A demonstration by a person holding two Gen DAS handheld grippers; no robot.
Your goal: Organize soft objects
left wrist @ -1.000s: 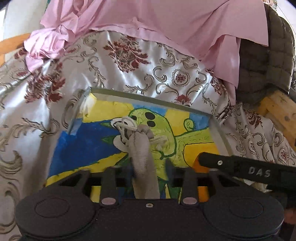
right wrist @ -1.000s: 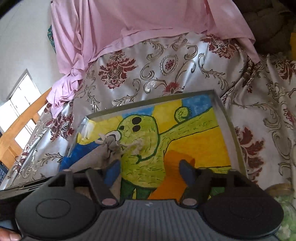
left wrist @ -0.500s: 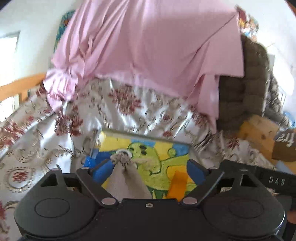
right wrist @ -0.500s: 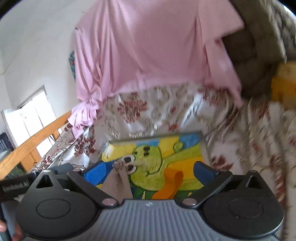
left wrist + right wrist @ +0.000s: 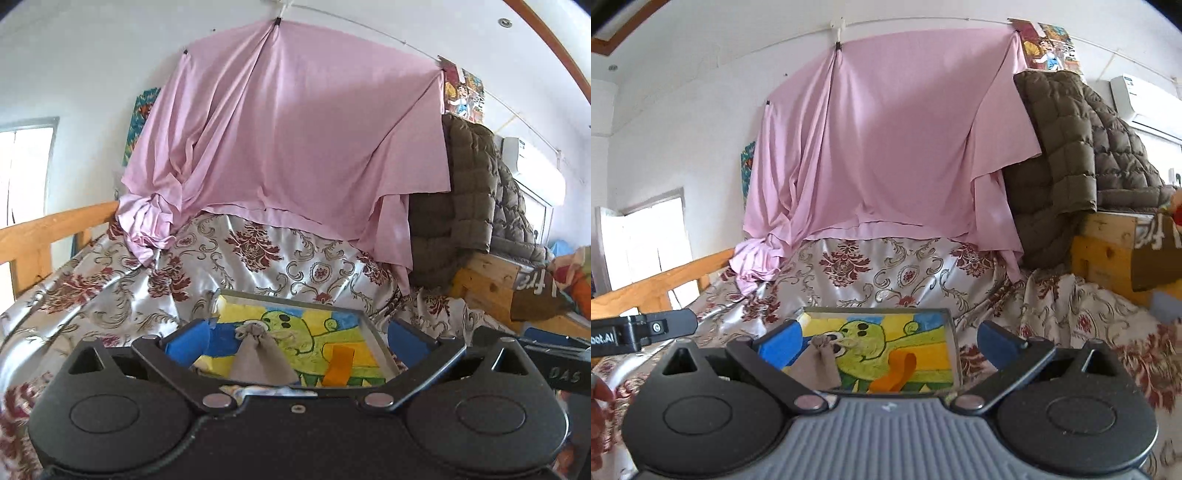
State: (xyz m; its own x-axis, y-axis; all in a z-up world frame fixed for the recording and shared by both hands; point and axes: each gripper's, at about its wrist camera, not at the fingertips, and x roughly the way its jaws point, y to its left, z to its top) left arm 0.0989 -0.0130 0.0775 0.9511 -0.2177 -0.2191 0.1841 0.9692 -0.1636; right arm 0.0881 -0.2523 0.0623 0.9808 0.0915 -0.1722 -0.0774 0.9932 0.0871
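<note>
Lying on the shallow grey-rimmed tray (image 5: 373, 334) with its painted green cartoon figure on yellow and blue, the small grey-beige drawstring cloth pouch (image 5: 258, 360) rests with its gathered, corded neck pointing away from the cameras, its body spreading toward them; the right wrist view shows the same pouch (image 5: 817, 363) on the left part of the tray (image 5: 955, 345). That placement looks deliberate: the tray seems to serve as the collecting spot for soft items, its raised rim keeping them together on the slippery cream satin bedspread with dark red floral motifs (image 5: 266, 258). The left claw (image 5: 295, 341) has its blue-padded fingers spread wide, with nothing between them, and sits above and short of the pouch rather than touching it. The right claw (image 5: 886, 341) is likewise spread wide and empty, held beside the left one over the near edge of the tray. Both being apart and clear of the pouch suggests the placing step is finished and the hands are free for the next soft thing. Behind the bed hang a pink sheet (image 5: 291, 147) and an olive quilted jacket (image 5: 1067, 155), neither within reach of the claws.
</note>
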